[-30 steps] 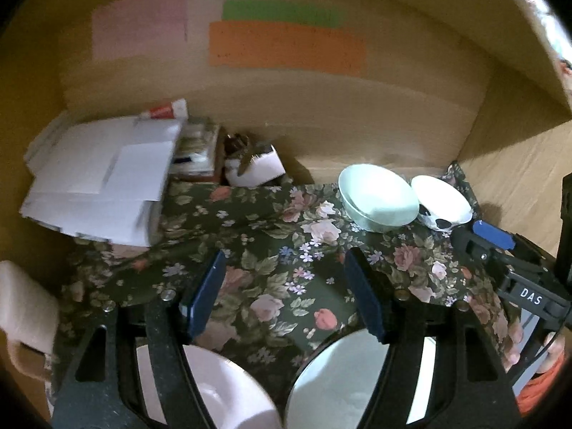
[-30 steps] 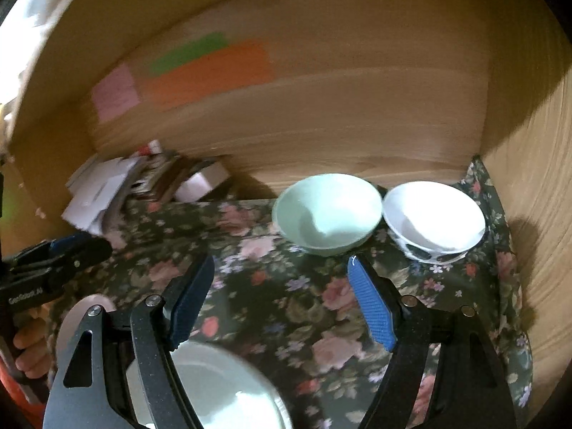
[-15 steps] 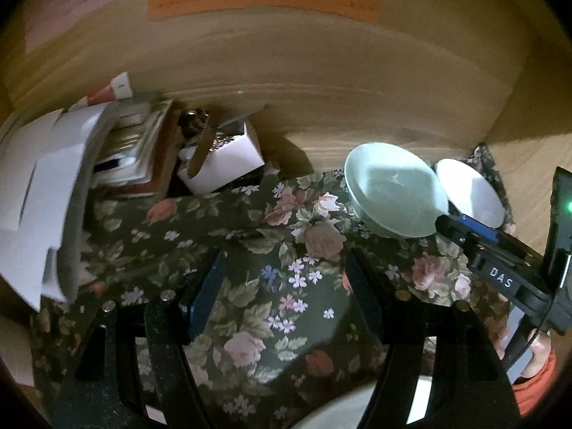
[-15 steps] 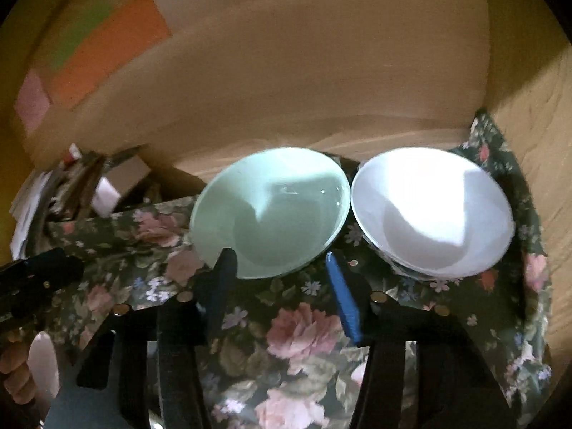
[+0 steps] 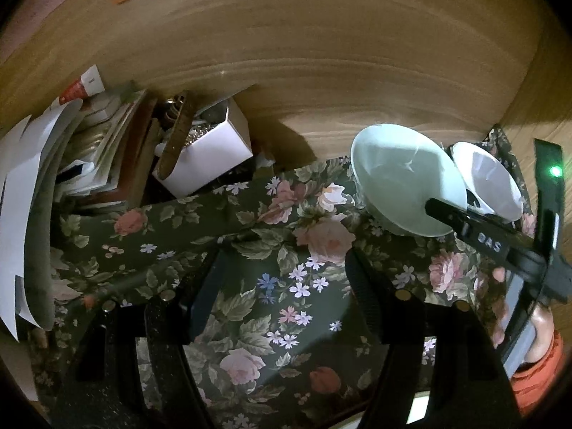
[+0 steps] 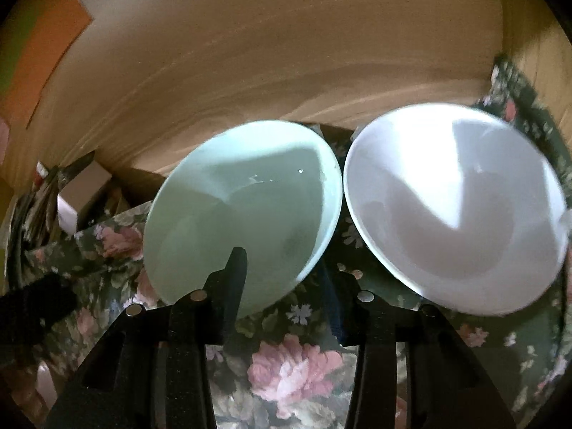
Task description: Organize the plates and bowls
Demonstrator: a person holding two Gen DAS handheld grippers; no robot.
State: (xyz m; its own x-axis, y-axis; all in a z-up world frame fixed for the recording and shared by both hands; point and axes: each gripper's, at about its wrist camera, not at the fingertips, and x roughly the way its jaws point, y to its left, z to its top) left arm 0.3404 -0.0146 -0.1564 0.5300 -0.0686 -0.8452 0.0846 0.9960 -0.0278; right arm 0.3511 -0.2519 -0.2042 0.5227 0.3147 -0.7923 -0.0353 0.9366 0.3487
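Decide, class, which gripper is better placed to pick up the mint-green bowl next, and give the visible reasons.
Right. The right gripper is open at the mint-green bowl, one finger over its near rim and the other outside it. The left gripper is open over bare floral cloth, with the bowl off to its right.

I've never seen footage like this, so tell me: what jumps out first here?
Two bowls sit side by side on a flowered cloth: a mint-green bowl and a white bowl to its right. The right gripper straddles the green bowl's near rim, jaws open. Papers clutter the far left.

Glossy ceramic bowls (image 6: 246,211), floral cloth (image 5: 250,250)
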